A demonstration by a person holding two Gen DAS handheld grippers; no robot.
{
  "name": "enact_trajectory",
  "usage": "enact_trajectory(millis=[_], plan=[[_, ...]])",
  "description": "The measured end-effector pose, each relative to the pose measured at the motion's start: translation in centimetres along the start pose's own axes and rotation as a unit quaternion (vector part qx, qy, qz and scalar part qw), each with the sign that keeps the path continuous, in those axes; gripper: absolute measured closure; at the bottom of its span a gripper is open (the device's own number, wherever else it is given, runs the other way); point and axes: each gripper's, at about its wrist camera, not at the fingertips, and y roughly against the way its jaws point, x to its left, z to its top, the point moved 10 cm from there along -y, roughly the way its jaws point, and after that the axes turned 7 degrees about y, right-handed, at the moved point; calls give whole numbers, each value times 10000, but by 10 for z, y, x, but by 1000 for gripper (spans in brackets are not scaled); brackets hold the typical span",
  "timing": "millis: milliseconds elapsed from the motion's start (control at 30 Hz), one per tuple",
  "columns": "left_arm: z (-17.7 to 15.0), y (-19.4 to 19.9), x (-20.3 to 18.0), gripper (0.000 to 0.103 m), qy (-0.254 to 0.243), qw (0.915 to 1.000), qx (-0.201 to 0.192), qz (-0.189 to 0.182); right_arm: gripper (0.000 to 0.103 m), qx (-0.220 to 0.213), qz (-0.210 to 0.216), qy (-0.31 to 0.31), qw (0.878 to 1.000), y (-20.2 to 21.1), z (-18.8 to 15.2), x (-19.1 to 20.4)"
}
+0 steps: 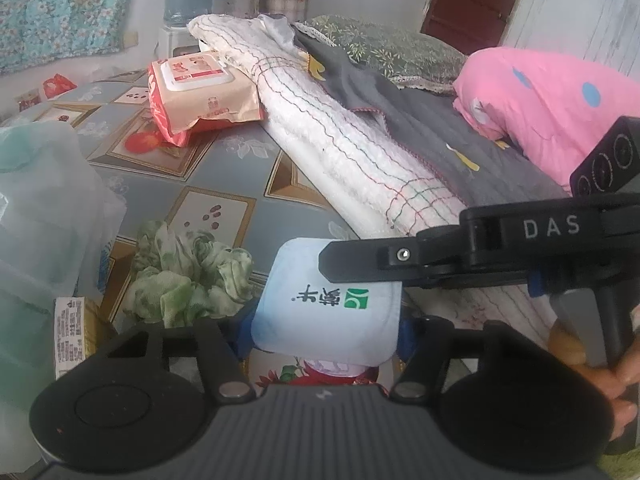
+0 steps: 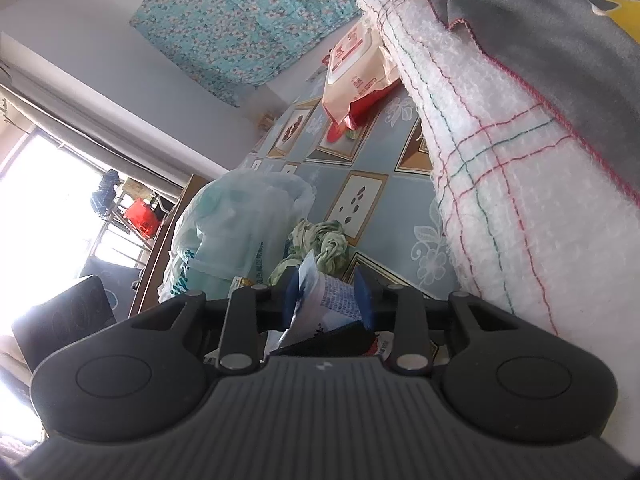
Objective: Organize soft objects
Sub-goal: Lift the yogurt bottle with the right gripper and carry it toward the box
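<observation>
A soft pale-blue pouch with a green logo sits between the blue pads of my left gripper, which press on its two sides. My right gripper reaches in from the right, with one black finger lying across the pouch's top edge. In the right wrist view the right gripper is shut on the pouch's printed edge. A crumpled green floral cloth lies on the patterned tablecloth just left of the pouch.
A folded white blanket under a grey cloth runs along the right, with a pink quilt behind. A wet-wipes pack lies further back. A translucent plastic bag fills the left.
</observation>
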Motion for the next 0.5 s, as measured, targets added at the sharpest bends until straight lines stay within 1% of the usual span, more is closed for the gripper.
enact_trajectory(millis=[167,333,500], plan=[[4,10,-2,40,1,9997,-221,49,72,31,61,51,10000,0,-2,5],[8,22,-5,40,-19,9993,-362,2,72,-79,244,4,9997,6,2,14],[13,43,-9,40,-135,9981,-606,9,72,-217,379,95,9990,17,7,32]])
